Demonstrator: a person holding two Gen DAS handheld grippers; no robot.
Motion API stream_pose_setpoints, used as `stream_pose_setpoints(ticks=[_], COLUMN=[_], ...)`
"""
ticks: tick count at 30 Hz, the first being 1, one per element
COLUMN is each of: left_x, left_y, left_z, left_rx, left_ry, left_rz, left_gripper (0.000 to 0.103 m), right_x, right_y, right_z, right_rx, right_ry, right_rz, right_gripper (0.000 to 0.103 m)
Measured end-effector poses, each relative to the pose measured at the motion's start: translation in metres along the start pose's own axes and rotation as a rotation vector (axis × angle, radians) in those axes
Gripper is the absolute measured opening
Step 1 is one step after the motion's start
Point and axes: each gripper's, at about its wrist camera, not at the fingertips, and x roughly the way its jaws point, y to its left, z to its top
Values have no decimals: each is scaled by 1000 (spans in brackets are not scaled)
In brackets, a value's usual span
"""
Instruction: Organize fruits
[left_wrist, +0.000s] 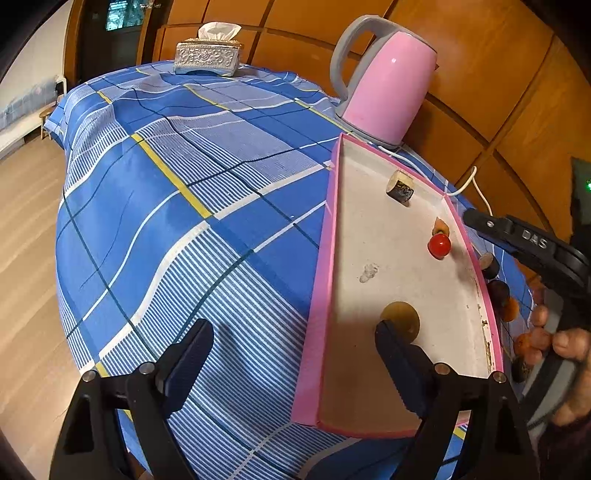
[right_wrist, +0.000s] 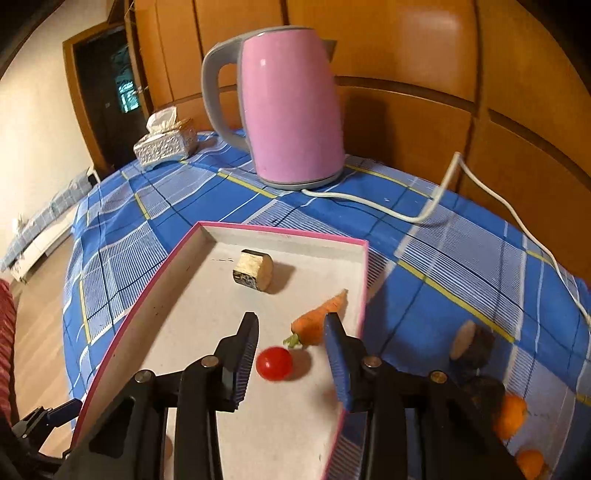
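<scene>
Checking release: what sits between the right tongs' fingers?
In the right wrist view, the cherry tomato lies on the pink-rimmed tray between the right tongs, whose fingers stand clear of it.

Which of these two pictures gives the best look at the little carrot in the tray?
The right wrist view: the carrot lies close and sharp on the tray, orange body and green stub showing, beside the red tomato. In the left wrist view the carrot is only a small far-off sliver, mostly hidden behind the tomato.

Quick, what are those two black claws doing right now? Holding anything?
Left gripper: open, holding nothing, straddling the pink tray's edge.
Right gripper: open, holding nothing; cherry tomato lies loose between its fingers.
</scene>
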Motion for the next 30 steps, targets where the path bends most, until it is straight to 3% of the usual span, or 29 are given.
stream_pose_setpoints(ticks=[11,22,30], left_x=[-5,-12,-15], left_y=[-6,-14,-17], left_z=[-1,-4,-4], left_rx=[21,39,48], left_ry=[-5,-10,-15], left_rz=[-16,-23,-26], left_gripper=[90,90,90], right_x=[-54,-100,-133], right_y=[-29,-93,-151], right_z=[-35,-102,-142], right_rx=[90,266,438], right_ry=[-53,-41,-44], right_rz=[-70,-260,-470], right_gripper=[38,38,38])
